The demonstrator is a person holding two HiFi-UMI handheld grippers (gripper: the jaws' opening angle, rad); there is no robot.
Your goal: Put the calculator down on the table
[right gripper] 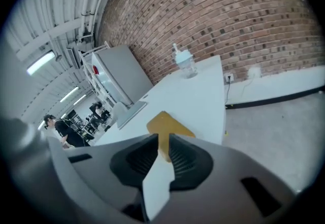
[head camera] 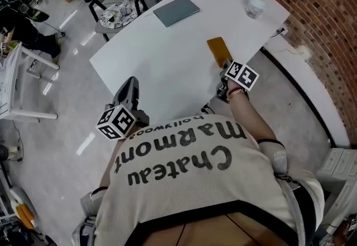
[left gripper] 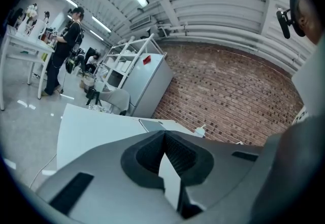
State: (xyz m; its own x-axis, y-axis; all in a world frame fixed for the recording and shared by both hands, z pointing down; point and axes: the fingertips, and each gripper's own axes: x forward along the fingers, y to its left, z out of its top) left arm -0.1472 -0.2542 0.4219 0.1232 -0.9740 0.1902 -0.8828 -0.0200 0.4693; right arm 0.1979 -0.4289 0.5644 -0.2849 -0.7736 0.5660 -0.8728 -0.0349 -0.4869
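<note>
Yellow calculator (head camera: 217, 49), near end pinched by right gripper (head camera: 225, 65), points lengthwise away over the table (head camera: 167, 69).

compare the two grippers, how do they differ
The right gripper is shut on the near end of the yellow calculator; the left gripper is shut on nothing. The right gripper sits at the right edge of the table, the left gripper at its left edge. Both carry a marker cube.
</note>
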